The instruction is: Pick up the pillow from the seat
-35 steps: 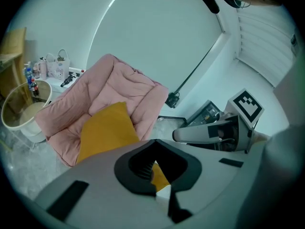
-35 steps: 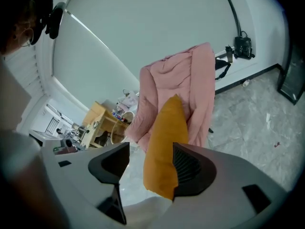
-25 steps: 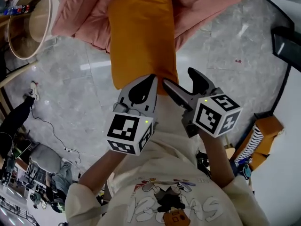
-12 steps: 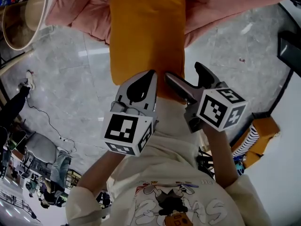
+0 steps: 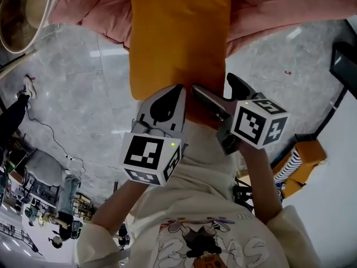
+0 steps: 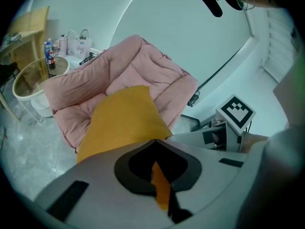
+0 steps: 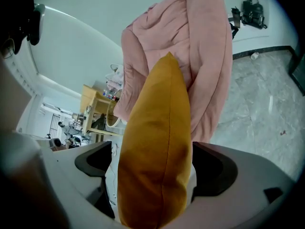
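Pillow (image 5: 178, 38): orange, far end on the pink seat (image 5: 279, 4), near end at both grippers.
Left gripper (image 5: 170, 96): clamped on the near edge (only a thin sliver shows between the jaws).
Right gripper (image 5: 213, 85): jaws wide, just been opening; pillow edge stands between them.

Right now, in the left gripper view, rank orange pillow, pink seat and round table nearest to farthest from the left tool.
1. Orange pillow, centre, pinched in the left tool.
2. Pink seat, behind it.
3. Round table, far left.
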{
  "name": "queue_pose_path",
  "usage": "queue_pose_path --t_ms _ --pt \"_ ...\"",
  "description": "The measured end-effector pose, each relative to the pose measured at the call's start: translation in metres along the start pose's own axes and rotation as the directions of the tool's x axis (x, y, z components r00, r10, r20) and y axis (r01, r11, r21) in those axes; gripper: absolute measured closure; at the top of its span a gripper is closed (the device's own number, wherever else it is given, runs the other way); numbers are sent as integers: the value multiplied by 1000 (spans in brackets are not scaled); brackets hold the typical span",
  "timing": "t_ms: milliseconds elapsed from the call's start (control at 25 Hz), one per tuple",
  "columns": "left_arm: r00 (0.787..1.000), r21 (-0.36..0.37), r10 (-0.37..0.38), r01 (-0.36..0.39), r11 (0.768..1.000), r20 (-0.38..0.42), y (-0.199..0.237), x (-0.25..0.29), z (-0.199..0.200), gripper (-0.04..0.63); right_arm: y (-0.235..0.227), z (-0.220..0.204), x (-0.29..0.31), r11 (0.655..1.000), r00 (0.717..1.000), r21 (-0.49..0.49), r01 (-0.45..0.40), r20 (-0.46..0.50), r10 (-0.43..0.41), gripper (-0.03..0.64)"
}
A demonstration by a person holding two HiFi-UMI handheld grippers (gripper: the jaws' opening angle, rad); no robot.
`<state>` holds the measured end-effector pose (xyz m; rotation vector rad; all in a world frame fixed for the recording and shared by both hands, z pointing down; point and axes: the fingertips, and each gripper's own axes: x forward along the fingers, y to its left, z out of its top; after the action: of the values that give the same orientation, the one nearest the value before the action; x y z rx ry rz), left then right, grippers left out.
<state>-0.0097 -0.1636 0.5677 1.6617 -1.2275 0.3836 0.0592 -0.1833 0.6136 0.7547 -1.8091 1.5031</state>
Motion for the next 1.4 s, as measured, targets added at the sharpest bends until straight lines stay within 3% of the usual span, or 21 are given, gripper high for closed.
queue_pose_path --t_ms 640,1200,1400 --pt "999 -46 38 -39 998 -34 30 11 -13 590 -9 -11 47 996 993 69 -50 -101 57 77" --pt "997 -86 72 -74 994 -23 42 -3 -20 589 -10 -21 75 999 974 17 32 -223 -28 72" --pt "996 -100 84 -85 991 -8 45 -10 -23 590 -8 -25 81 1000 970 17 11 -242 -7 74"
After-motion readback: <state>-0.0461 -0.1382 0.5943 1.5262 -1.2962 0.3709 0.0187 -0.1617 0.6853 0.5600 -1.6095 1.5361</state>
